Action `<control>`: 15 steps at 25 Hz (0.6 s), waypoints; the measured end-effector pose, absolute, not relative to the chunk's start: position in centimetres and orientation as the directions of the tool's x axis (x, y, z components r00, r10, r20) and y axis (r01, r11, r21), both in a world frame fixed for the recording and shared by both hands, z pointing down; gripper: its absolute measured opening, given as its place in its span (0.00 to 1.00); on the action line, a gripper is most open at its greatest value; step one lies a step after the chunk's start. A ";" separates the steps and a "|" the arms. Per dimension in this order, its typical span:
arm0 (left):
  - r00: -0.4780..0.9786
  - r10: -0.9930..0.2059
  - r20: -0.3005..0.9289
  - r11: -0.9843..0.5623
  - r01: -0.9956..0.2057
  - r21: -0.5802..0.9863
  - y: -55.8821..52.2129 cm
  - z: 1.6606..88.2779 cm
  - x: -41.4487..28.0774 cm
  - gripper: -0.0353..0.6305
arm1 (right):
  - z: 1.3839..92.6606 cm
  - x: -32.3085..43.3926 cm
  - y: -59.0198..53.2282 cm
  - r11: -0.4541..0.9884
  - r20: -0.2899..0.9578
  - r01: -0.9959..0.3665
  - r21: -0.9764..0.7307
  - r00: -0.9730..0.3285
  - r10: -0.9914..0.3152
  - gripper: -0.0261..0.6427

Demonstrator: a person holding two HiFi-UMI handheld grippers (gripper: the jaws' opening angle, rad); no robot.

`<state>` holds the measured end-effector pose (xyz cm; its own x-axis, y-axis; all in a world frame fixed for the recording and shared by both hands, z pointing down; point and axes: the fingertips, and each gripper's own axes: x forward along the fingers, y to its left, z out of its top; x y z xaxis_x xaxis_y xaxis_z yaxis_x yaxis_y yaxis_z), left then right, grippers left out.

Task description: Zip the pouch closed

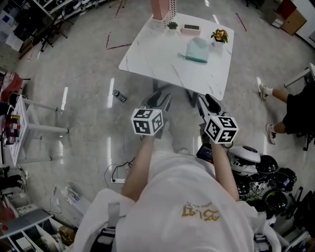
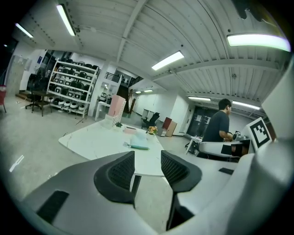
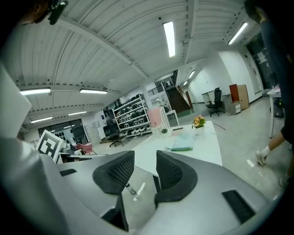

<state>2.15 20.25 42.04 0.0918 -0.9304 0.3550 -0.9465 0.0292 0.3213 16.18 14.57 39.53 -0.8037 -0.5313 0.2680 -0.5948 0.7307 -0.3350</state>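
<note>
We hold the left gripper and the right gripper with jaws spread, nothing between them. The teal pouch lies well ahead of both (flat on the white table).

The near half of the white table lies bare, so the way in from its near edge to the teal pouch is open, from the front and from the left. Just right of the pouch a flower pot crowds that side. Along the far edge a flat pink box, a small plant and a tall pink stand close off the back. A bottle lies on the floor left of the table. At the near right, piled helmets and a seated person narrow the room.
</note>
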 end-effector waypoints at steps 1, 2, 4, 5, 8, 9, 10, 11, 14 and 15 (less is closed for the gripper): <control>0.094 -0.930 0.354 0.027 -0.947 0.321 19.8 42.1 1.9 0.35 | 39.6 16.0 14.2 0.729 0.270 -0.598 -0.334 -0.802 -0.533 0.28; 0.098 -0.930 0.355 0.023 -0.947 0.322 19.4 42.2 1.6 0.35 | 39.7 15.7 13.7 0.726 0.273 -0.601 -0.335 -0.799 -0.536 0.28; 0.117 -0.926 0.359 0.007 -0.945 0.327 18.1 42.5 1.1 0.35 | 39.9 15.4 12.8 0.713 0.279 -0.615 -0.336 -0.788 -0.549 0.28; 0.131 -0.923 0.362 -0.004 -0.943 0.332 17.3 42.8 0.9 0.35 | 40.1 15.2 12.2 0.705 0.284 -0.625 -0.335 -0.780 -0.557 0.28; 0.170 -0.912 0.373 -0.033 -0.937 0.347 14.2 43.5 -0.5 0.35 | 40.7 14.1 9.8 0.679 0.305 -0.655 -0.331 -0.755 -0.580 0.28; 0.184 -0.909 0.374 -0.047 -0.936 0.348 12.9 43.6 -1.0 0.34 | 41.0 13.7 8.8 0.666 0.312 -0.667 -0.334 -0.745 -0.590 0.27; 0.201 -0.907 0.371 -0.066 -0.936 0.346 11.4 43.6 -1.6 0.34 | 41.2 13.3 7.7 0.650 0.320 -0.680 -0.339 -0.733 -0.600 0.27; 0.219 -0.905 0.364 -0.090 -0.936 0.341 9.9 43.5 -2.1 0.35 | 41.5 12.9 6.6 0.633 0.329 -0.693 -0.345 -0.721 -0.610 0.26; 0.266 -0.896 0.356 -0.152 -0.936 0.318 5.6 43.3 -3.6 0.35 | 42.4 11.2 3.2 0.589 0.355 -0.725 -0.356 -0.688 -0.633 0.25; 0.282 -0.889 0.362 -0.167 -0.934 0.317 4.3 43.5 -4.2 0.35 | 42.6 10.5 2.1 0.577 0.362 -0.734 -0.359 -0.679 -0.639 0.25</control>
<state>-4.23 4.34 43.48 0.2817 -0.8886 0.3620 -0.9336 -0.1668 0.3171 10.52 2.14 42.59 -0.6788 -0.6386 0.3624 -0.7340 0.5767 -0.3587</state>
